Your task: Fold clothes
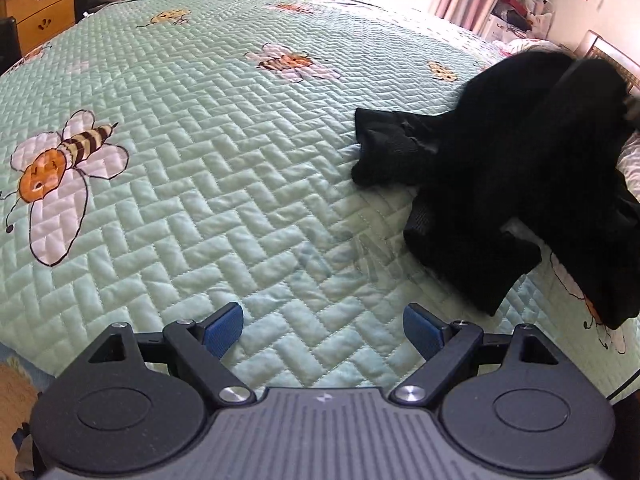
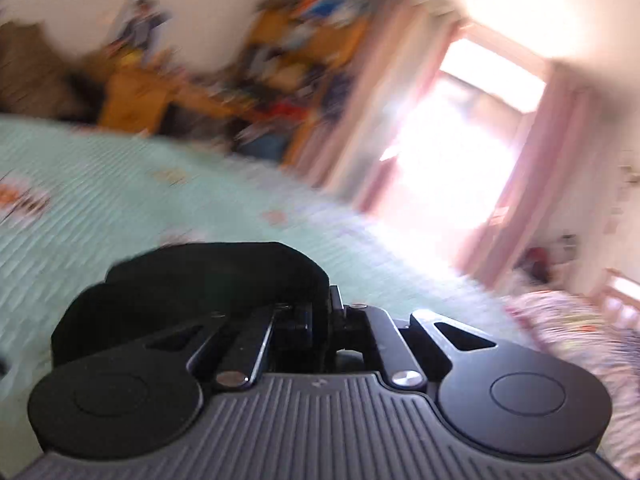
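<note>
Bed [image 1: 200,200]: wide, covered by a green quilted spread printed with bees, bare across most of its middle. Black garment [image 1: 500,184]: my task's thing, crumpled in a dark heap on the right side of the bed in my left view, one part drawn up toward the far right edge, the rest trailing on the spread; in my right view the same cloth [image 2: 208,276] bunches over the front of my tool. Right claw [image 2: 310,316]: clenched on a fold of that black cloth, fingertips hidden under it, the room behind badly blurred. Left claw [image 1: 322,330]: released, blue pads [image 1: 224,330] wide apart, nothing between them, hanging over bare spread well apart from the heap. Step in hand, as I judge it: lifting the garment by one edge so it can be spread out. Next move calls for my left claw to reach across and take a second edge or corner, so the cloth can be pulled flat; the risk is pinching several layers at once.
</note>
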Demonstrator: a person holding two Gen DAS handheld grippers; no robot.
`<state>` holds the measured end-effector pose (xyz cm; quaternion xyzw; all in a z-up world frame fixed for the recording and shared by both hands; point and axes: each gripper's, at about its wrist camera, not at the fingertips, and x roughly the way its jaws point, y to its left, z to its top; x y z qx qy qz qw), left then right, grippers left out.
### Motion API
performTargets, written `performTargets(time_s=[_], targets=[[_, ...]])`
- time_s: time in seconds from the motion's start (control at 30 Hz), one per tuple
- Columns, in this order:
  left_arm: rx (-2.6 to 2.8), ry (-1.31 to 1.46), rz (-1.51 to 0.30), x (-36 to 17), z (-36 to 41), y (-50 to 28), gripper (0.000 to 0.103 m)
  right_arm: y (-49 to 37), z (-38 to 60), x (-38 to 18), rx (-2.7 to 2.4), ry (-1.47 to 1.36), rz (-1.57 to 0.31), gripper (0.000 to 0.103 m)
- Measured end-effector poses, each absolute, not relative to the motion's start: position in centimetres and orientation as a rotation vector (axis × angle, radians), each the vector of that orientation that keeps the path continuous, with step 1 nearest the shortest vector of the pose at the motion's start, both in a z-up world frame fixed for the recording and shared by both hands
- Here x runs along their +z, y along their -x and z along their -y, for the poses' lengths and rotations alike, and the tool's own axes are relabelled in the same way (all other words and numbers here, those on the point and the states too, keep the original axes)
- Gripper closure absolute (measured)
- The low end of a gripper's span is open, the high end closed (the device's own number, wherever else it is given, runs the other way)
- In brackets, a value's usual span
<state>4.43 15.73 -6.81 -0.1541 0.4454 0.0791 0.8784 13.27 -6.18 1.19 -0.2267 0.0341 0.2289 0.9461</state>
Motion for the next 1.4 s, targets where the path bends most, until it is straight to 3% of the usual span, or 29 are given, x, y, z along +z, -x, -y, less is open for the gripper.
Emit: performTargets(time_s=[0.2, 0.33, 0.4, 0.53, 0.67, 0.9, 1.1, 1.27, 1.33, 1.37, 1.4], targets=[[0.142, 0.300, -0.923, -6.6, -14.7, -4.4, 0.014, -18.2, 20.5, 8.1, -0.003, 0.135, -0.065, 0.095], [0.130, 0.291, -0.933, -6.7, -14.1, -4.8, 0.014, -21.3, 28.8, 4.2, -0.240, 0.138, -0.267, 0.094], [0.123, 0.284, -0.941, -6.9, -13.7, -5.0, 0.014, -22.0, 31.5, 0.9, -0.307, 0.145, -0.413, 0.087], [0.105, 0.262, -0.959, -7.1, -12.6, -5.3, 0.014, -20.1, 32.0, -5.1, -0.285, 0.108, -0.599, 0.087], [0.085, 0.232, -0.967, -6.9, -11.4, -5.5, 0.014, -16.7, 30.8, -6.0, -0.213, 0.085, -0.544, 0.083], [0.059, 0.226, -0.974, -6.9, -10.4, -5.5, 0.014, -12.2, 23.6, -2.3, 0.105, 0.348, -0.257, 0.042], [0.057, 0.222, -0.979, -6.9, -10.3, -5.4, 0.014, -15.0, 16.3, -3.3, 0.256, 0.605, -0.211, 0.038], [0.053, 0.224, -0.979, -6.9, -10.4, -5.3, 0.014, -19.5, 13.2, -4.0, 0.314, 0.692, -0.283, 0.041], [0.048, 0.220, -0.980, -7.0, -10.3, -5.3, 0.014, -21.3, 13.7, -3.7, 0.342, 0.624, -0.352, 0.081], [0.044, 0.218, -0.981, -7.1, -10.2, -5.4, 0.014, -21.9, 14.4, -3.2, 0.306, 0.576, -0.354, 0.094], [0.041, 0.217, -0.982, -7.1, -10.2, -5.4, 0.014, -22.5, 15.1, -2.7, 0.270, 0.528, -0.354, 0.094]])
